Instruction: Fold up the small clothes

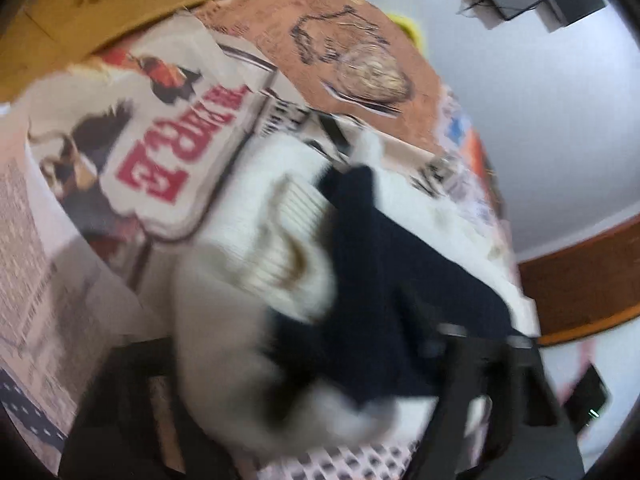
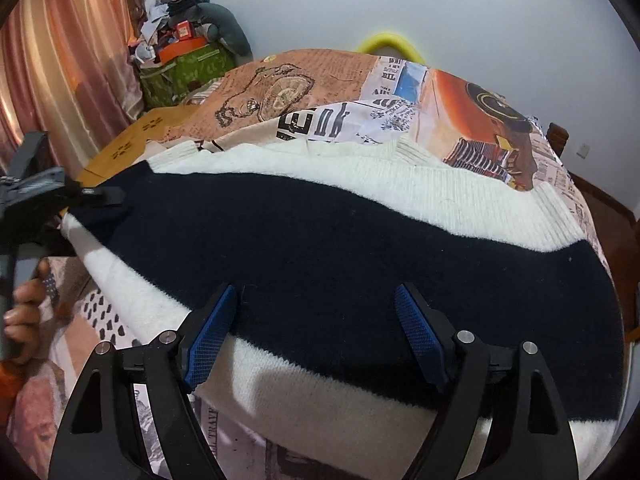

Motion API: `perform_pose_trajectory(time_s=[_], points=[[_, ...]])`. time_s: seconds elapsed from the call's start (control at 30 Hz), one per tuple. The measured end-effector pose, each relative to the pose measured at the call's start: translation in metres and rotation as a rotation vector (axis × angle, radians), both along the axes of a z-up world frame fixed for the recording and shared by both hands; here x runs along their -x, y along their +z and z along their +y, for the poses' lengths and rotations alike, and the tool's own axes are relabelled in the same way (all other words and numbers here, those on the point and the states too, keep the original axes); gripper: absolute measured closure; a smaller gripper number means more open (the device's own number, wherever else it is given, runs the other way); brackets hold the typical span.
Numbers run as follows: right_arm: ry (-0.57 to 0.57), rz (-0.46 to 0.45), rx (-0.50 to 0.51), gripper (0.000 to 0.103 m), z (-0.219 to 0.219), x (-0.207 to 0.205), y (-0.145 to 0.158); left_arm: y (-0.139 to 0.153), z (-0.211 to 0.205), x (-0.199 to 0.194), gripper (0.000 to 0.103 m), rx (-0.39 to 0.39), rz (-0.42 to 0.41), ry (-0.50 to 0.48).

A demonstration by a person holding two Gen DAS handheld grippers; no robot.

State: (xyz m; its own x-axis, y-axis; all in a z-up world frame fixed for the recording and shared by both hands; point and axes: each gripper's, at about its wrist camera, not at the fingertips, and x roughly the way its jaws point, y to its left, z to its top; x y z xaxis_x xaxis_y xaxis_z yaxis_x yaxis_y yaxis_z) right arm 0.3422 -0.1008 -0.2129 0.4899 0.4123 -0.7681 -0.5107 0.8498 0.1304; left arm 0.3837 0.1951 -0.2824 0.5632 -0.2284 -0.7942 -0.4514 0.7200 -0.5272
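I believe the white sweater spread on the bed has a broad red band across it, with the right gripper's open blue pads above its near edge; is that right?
Not quite: the band on the sweater is dark navy, not red, as the right wrist view shows. The right gripper is indeed open above its near edge.

Sweater (image 2: 320, 240) on bedspread (image 2: 400, 92) — clutter pile (image 2: 180, 56) behind.

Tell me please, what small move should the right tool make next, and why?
Probably lower the right tool a little and close it on the near edge of the sweater. Its blue pads stand apart above the navy band and grip nothing yet. The left tool is already at the sweater's left corner, so both sides could then lift for a fold.
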Motion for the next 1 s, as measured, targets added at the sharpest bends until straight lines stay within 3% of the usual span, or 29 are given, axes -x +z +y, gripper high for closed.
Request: perform_pose_trajectory(time_s=[0.03,0.13,0.3,0.5,0.6,0.73,0.83,1.0], points=[[0.001,0.006,-0.009,0.023,-0.002,0.0,0.001,-0.001,0.002,-0.003,0.063,0.017,-0.002,0.008],[-0.003,0.024,-0.03,0.024,-0.005,0.001,0.005,0.006,0.007,0.0,0.072,0.015,-0.014,0.021],[-0.007,0.053,-0.075,0.028,-0.017,0.004,0.016,0.038,0.011,0.015,0.073,-0.11,-0.053,0.029],[-0.04,0.07,-0.153,0.028,-0.047,0.018,0.023,0.102,0.031,0.028,0.074,-0.277,-0.121,0.105],[-0.037,0.097,-0.199,0.034,-0.058,0.02,0.021,0.127,0.025,0.024,0.074,-0.297,-0.158,0.08],[-0.034,0.109,-0.206,0.039,-0.058,0.015,0.018,0.159,-0.011,0.01,0.074,-0.299,-0.208,-0.006],[-0.044,0.13,-0.218,0.049,-0.06,0.01,0.01,0.179,-0.049,-0.001,0.074,-0.292,-0.246,-0.092],[-0.055,0.141,-0.244,0.059,-0.067,0.01,0.005,0.195,-0.118,-0.03,0.074,-0.275,-0.278,-0.225]])
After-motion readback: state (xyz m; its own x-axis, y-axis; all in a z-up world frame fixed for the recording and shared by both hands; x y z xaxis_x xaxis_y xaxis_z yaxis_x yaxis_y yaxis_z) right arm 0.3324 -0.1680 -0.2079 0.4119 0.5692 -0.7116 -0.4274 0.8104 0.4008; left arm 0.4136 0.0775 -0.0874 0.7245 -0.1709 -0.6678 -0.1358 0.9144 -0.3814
